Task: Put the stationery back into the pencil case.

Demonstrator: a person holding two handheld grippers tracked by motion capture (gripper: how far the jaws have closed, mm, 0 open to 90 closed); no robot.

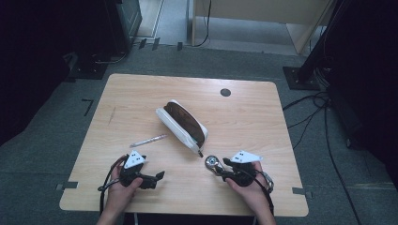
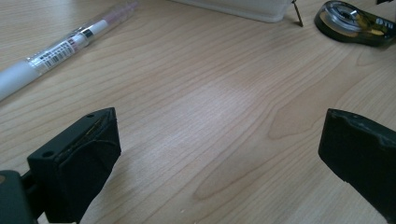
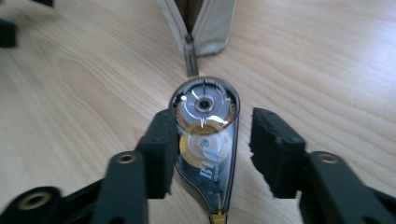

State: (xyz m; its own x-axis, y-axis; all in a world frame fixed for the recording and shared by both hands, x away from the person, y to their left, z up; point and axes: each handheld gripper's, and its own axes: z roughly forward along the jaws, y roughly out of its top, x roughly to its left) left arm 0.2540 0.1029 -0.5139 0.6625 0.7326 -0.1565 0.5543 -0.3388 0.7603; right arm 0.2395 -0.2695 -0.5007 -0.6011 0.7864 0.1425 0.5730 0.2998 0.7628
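While on woodgrain table (image 1: pixel 141 93) | teardrop clear-plastic tape dispenser (image 3: pixel 205 140) | right tool (image 3: pixel 210 149) parted

The correction tape dispenser (image 3: pixel 205 140) between my claws is a teardrop-shaped, clear smoky shell with a silver reel over a yellow one, and white lettering. It lies flat on the wood at the near right, round end pointing far toward the pencil case's zipper pull, narrow tip toward me

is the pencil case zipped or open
Open: the pencil case lies on the table with its top gaping, dark inside showing between the white sides, zipper pull at the end.
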